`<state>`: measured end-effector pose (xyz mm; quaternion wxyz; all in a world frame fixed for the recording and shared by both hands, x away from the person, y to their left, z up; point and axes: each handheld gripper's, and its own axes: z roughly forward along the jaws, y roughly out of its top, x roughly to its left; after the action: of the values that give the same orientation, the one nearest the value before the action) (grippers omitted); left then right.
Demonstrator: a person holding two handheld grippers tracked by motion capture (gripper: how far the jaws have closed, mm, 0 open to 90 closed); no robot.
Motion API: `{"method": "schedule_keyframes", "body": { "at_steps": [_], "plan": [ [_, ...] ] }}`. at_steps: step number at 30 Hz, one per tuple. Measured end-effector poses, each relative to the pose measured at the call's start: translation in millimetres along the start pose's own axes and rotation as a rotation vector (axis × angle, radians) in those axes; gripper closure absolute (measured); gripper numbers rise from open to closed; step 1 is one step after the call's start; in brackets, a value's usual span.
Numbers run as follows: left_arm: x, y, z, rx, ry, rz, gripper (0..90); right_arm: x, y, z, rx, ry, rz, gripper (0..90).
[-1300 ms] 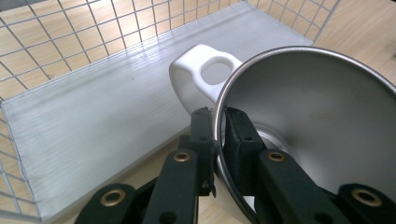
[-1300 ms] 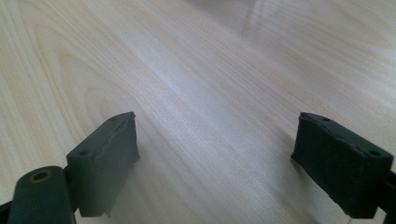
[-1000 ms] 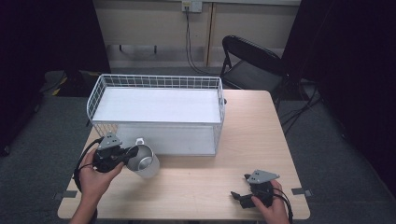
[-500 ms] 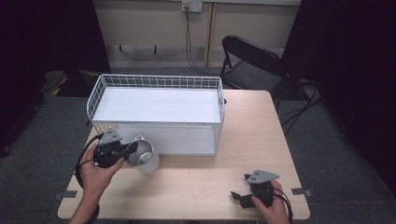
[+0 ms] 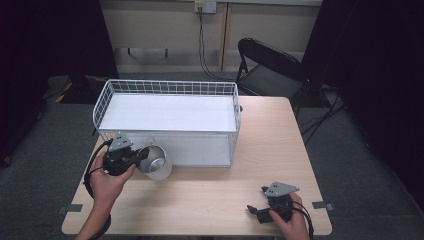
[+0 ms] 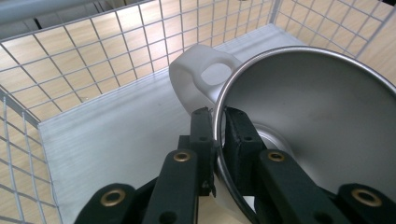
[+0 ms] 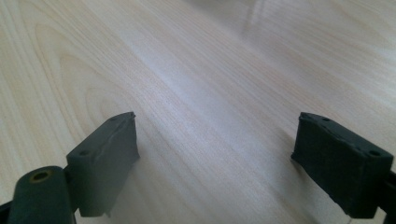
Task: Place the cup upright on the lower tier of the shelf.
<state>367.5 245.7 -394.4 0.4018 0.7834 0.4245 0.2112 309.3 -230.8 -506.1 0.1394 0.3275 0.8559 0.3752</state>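
Left tool [image 6: 217,133] clamped on metal cup [image 5: 156,162] rim, cup lifted since 1 s ago toward wire basket [image 5: 102,100] front wall, at tabletop [image 5: 280,145] 9 o'clock; likely going into basket. Right tool [image 7: 217,158] jaws apart, idle at 5 o'clock

Left black two-jaw claw [image 6: 217,128] held in left hand [image 5: 107,180], jaws clamped, one either side of a thin metal rim. Right black two-jaw claw [image 7: 217,163] gripped in right hand [image 5: 290,225], held low near table, jaws spread wide, nothing between.
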Motion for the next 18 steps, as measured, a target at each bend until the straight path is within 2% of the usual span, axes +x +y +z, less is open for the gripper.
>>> {"method": "schedule_keyframes", "body": {
  "at_steps": [5, 13, 17, 18],
  "plan": [
    [-0.1, 0.9, 3.7, 0.007, 0.010, 0.002, 82.3, -0.2, 0.0, 0.1, -0.001, 0.002, -0.001, 13.1],
    [-2.6, 1.9, 8.7, -0.002, 0.050, -0.002, 82.4, -0.2, 0.0, 0.1, -0.001, 0.002, -0.001, 13.1],
    [-2.9, 2.8, 10.4, 0.000, 0.070, 0.012, 82.3, -0.2, 0.0, 0.1, -0.001, 0.002, -0.002, 13.1],
    [-2.8, 2.5, 11.3, -0.005, 0.078, 0.004, 82.3, -0.3, 0.0, 0.1, -0.001, 0.002, -0.002, 13.1]
  ]
}}
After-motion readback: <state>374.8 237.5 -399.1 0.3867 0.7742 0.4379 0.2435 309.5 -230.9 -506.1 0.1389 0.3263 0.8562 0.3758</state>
